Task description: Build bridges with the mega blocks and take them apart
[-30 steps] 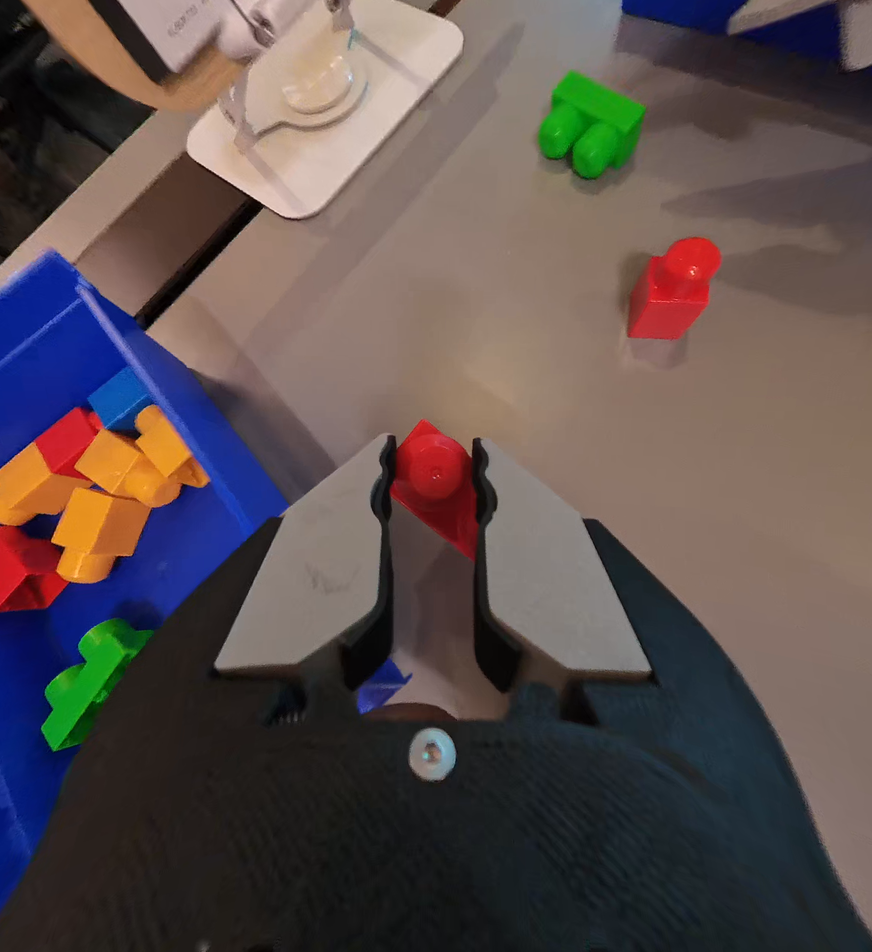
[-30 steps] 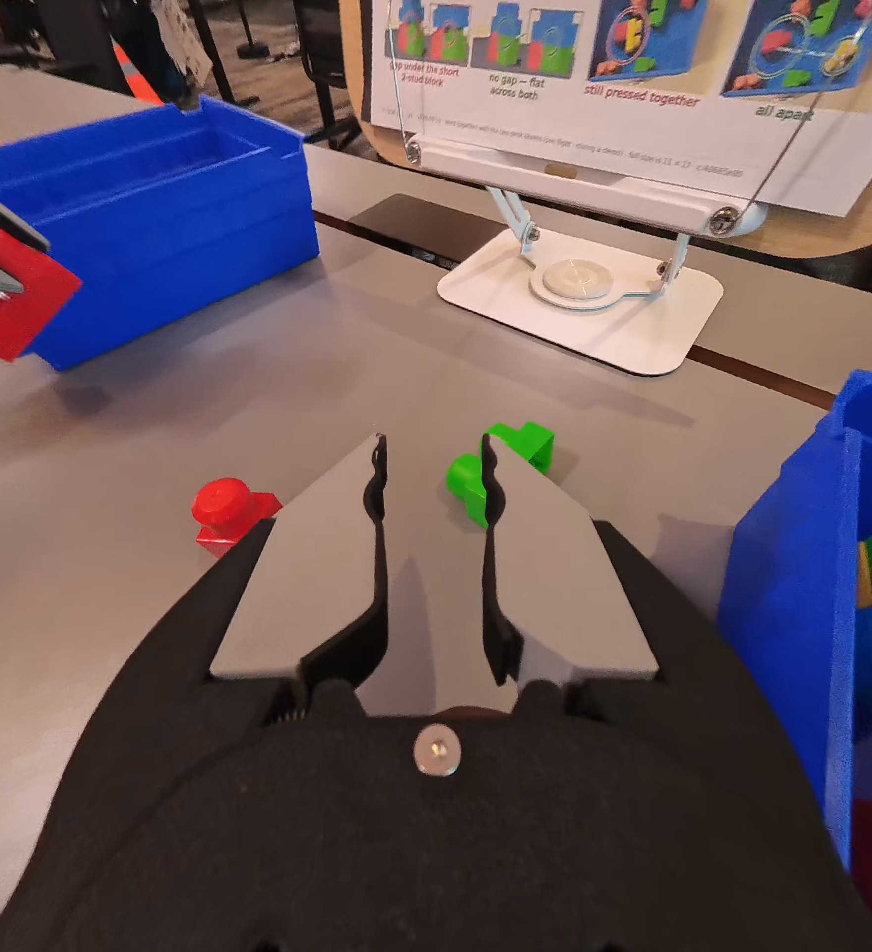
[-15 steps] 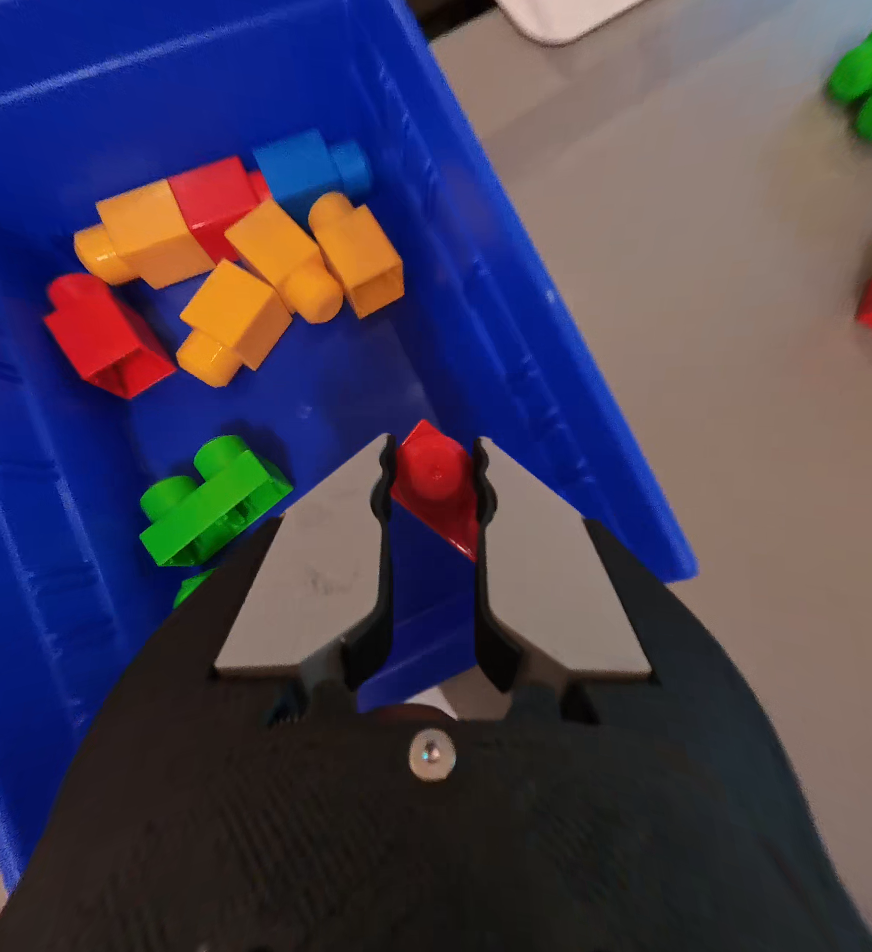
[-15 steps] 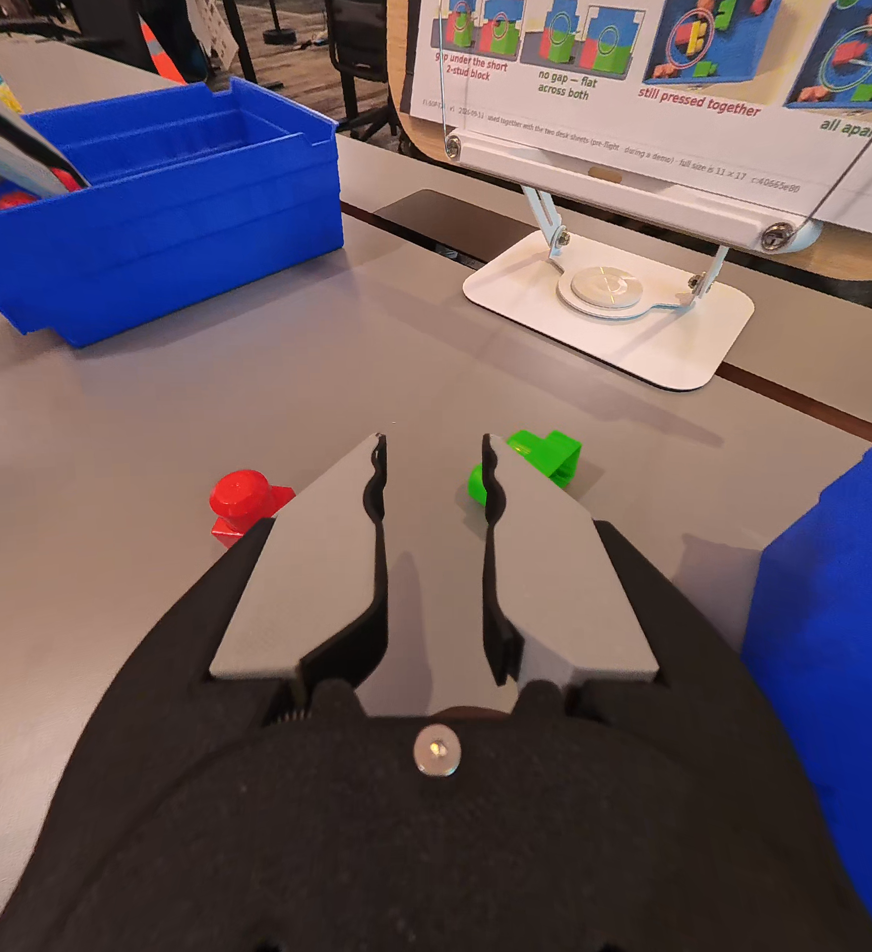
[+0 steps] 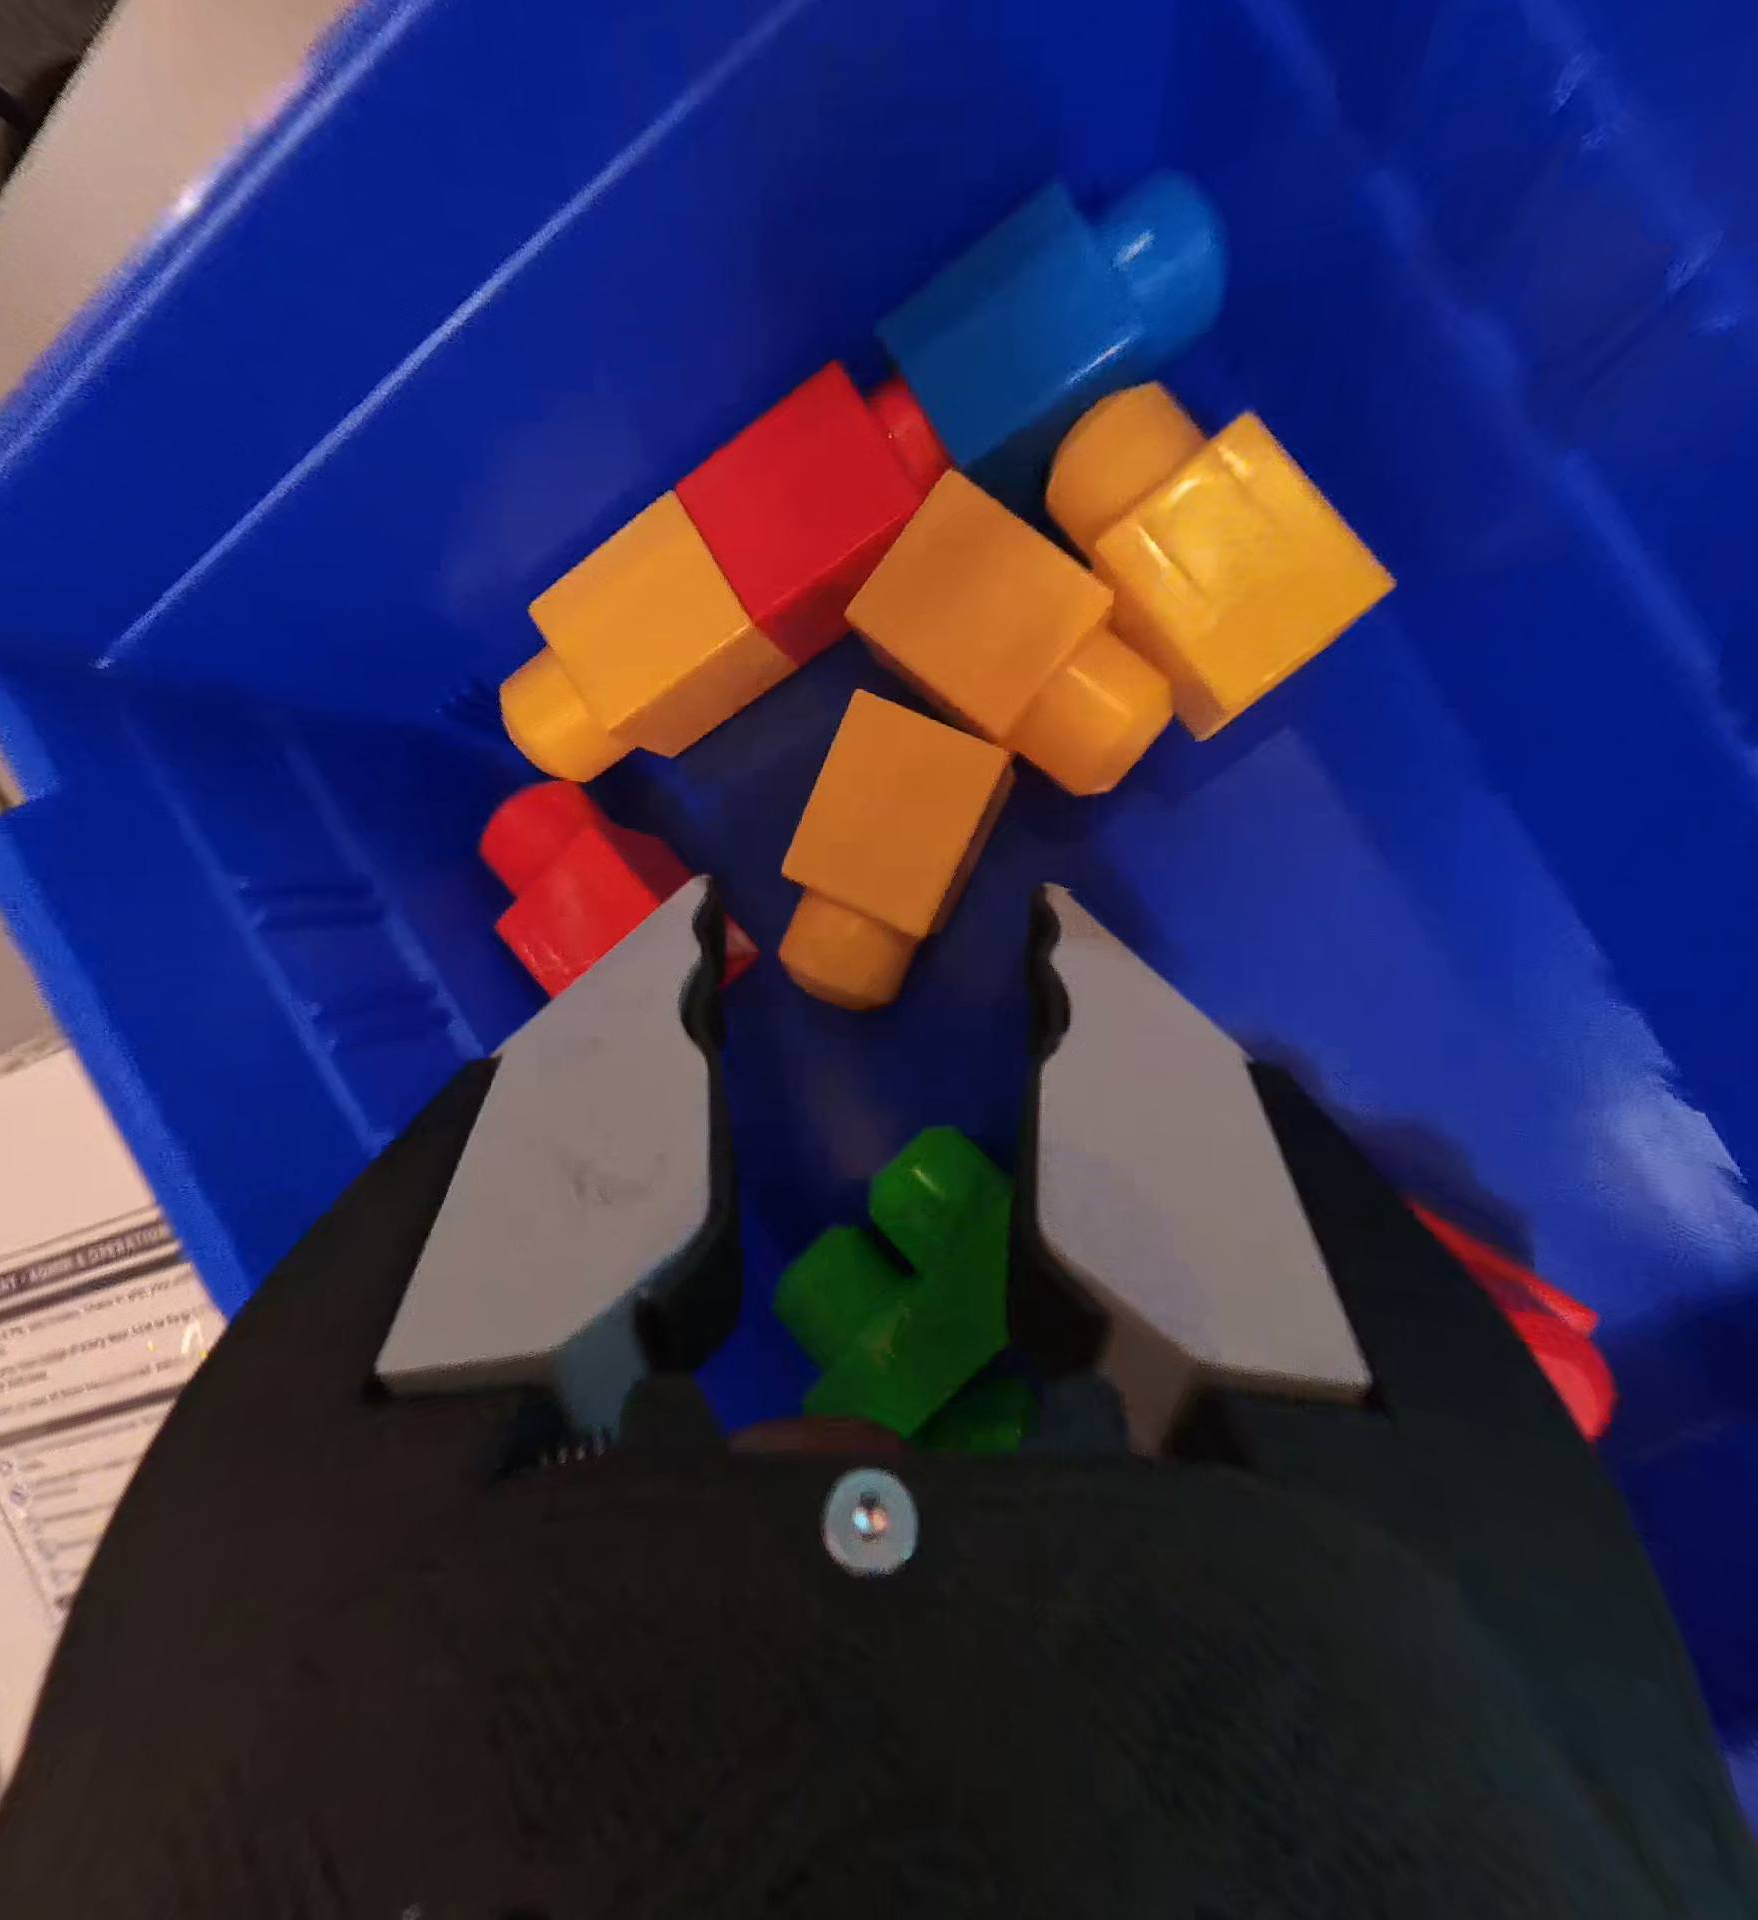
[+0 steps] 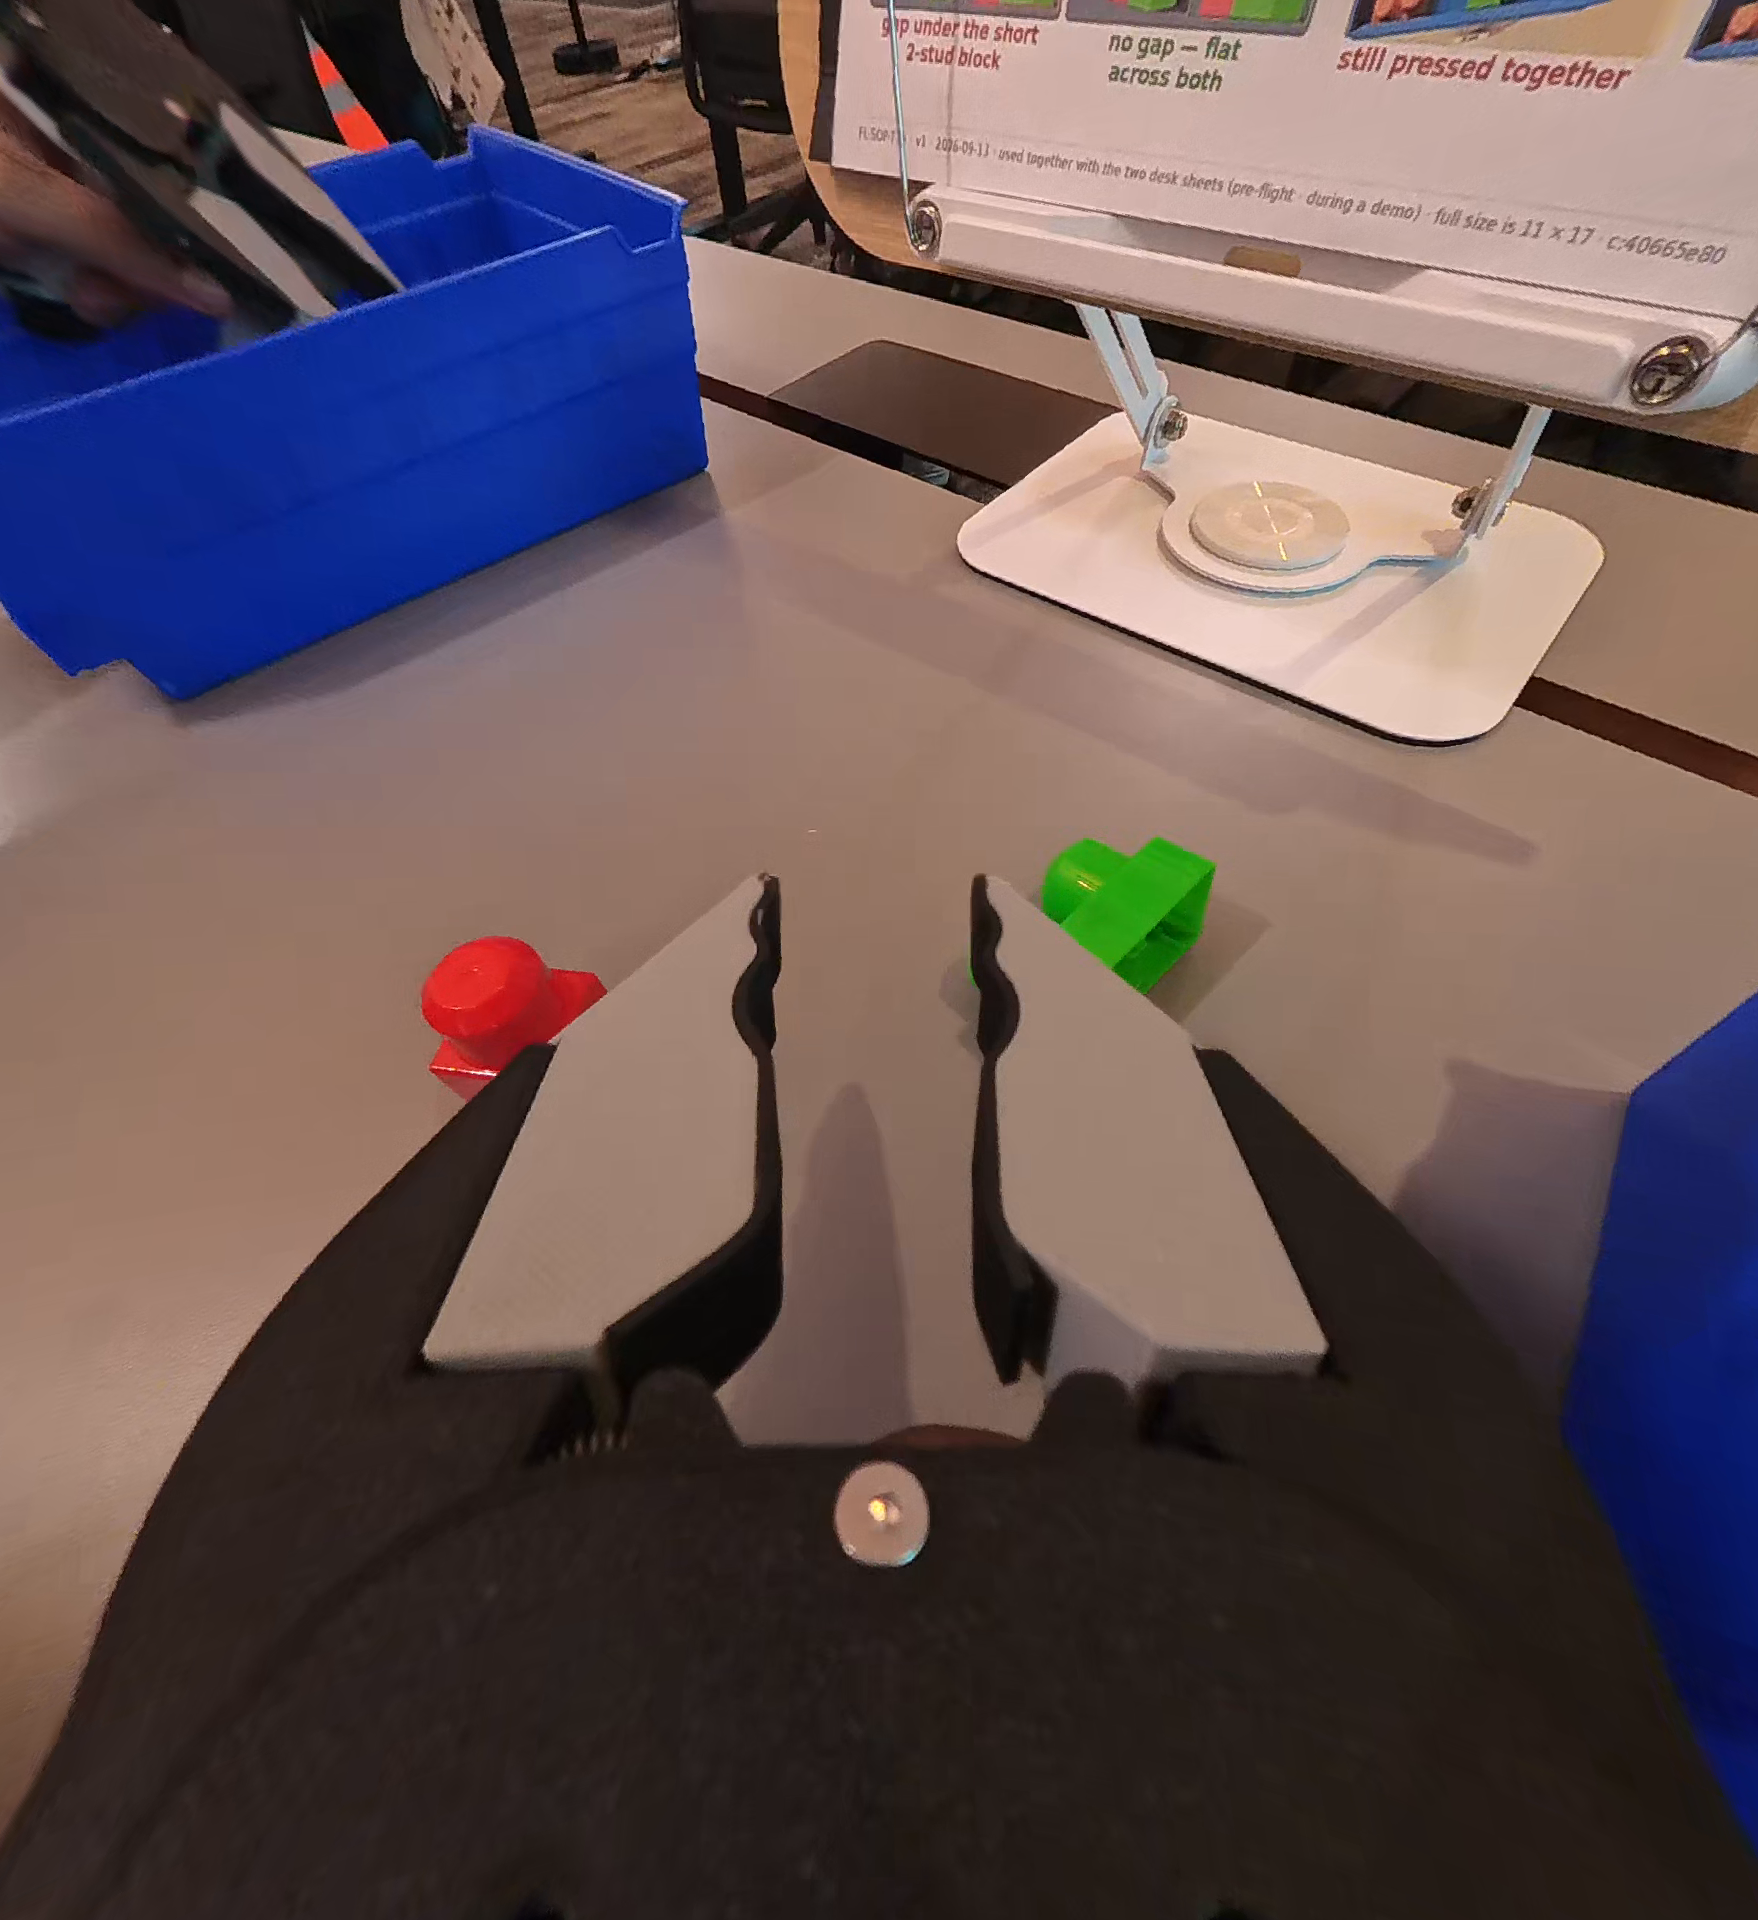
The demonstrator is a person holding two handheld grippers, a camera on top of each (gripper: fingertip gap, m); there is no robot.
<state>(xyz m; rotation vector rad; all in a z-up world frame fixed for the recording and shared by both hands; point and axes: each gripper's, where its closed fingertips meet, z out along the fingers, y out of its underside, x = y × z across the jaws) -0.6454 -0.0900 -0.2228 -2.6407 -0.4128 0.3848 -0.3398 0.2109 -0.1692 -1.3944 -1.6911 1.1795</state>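
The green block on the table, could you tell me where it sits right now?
In the right wrist view the green block lies on the grey table, just right of the right claw, before the white stand base.

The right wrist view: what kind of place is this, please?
Probably a demonstration or data-collection workstation in an office-like room: a grey table, blue bins for blocks, and an instruction sheet on a white stand.

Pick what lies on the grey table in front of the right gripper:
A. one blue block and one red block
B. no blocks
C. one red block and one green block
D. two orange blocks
C: the right wrist view shows a single-stud red block left of the open right gripper and a green block on its side to the right, both loose on the table.
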